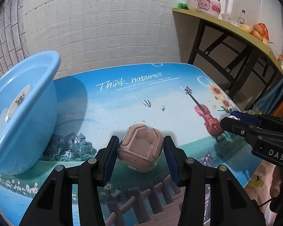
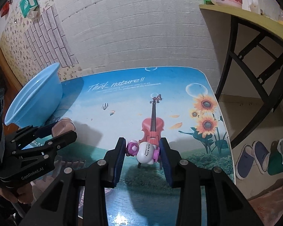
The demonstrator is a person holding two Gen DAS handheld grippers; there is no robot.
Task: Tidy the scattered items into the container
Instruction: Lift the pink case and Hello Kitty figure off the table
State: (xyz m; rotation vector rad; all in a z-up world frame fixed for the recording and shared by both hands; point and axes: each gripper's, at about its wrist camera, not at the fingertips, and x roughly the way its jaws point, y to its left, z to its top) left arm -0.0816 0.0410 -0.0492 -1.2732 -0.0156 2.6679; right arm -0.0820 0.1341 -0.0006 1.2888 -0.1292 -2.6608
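From the left wrist camera, the left gripper (image 1: pixel 141 150) has its jaws around a pink case (image 1: pixel 140 147) with a clear lid. The case sits right between the two blue pads. The pads look like they touch its sides, so I think the jaws are pinching it. Its shadow lies on the table (image 1: pixel 113 101) just under it, and I cannot tell if it is lifted off yet. The blue tub (image 1: pixel 26 101) is off to the left of these jaws and a bit ahead, and it looks tipped in this view. The other tool pokes in from the right side.

From the right wrist camera, the right gripper (image 2: pixel 143 153) has its jaws around a small white and purple toy (image 2: pixel 144 152). The toy lies sideways, with its long way going from one pad to the other, and a purple end near each pad. It looks pinched too. The tub (image 2: pixel 35 96) is far to the left of these jaws, past the left gripper (image 2: pixel 61 131).

The left hand is much nearer the tub, so I think its case should go in first. Then the right hand has to swing left across the table.
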